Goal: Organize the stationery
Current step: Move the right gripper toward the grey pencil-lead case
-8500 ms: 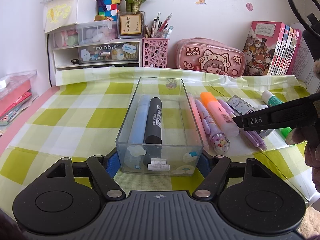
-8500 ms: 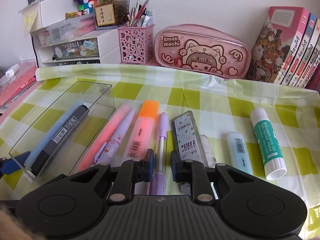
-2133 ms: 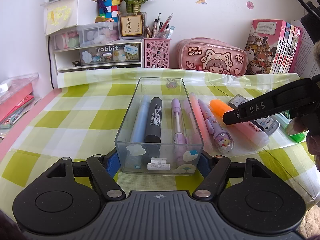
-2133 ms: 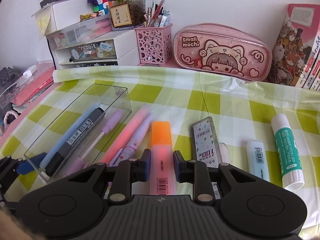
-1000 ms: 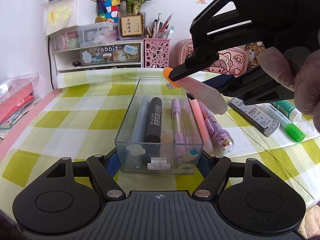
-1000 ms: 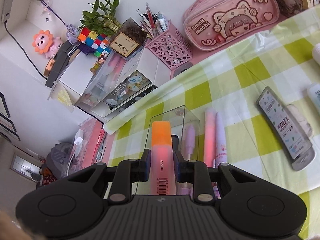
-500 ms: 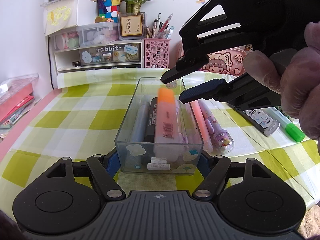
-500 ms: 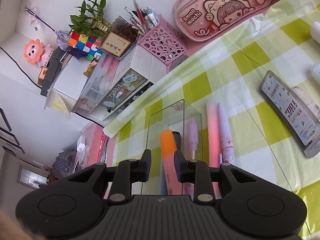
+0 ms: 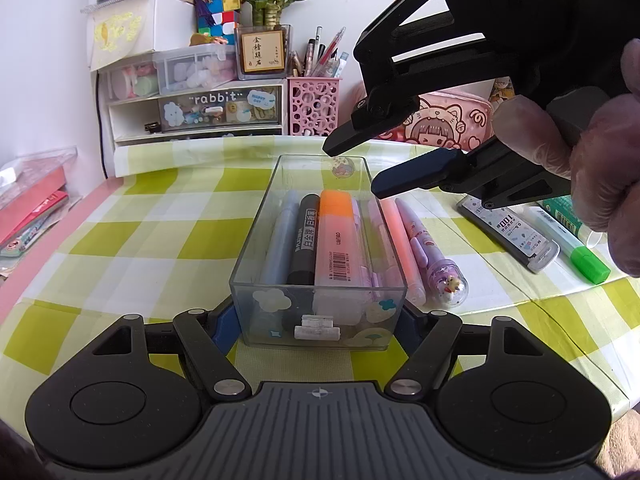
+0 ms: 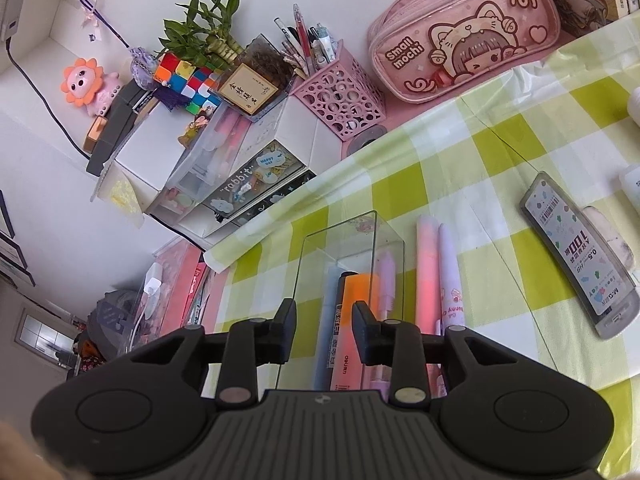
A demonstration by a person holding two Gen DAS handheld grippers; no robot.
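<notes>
Clamping clear box [image 9: 256, 240] in left gripper [image 9: 318, 322], right gripper [image 10: 324, 330] just opened, empty, orange highlighter [image 9: 334, 236] inside box

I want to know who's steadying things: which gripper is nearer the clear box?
Left. The left gripper clamps the clear box at its near end; the right gripper hangs open above its far end, not touching.
</notes>
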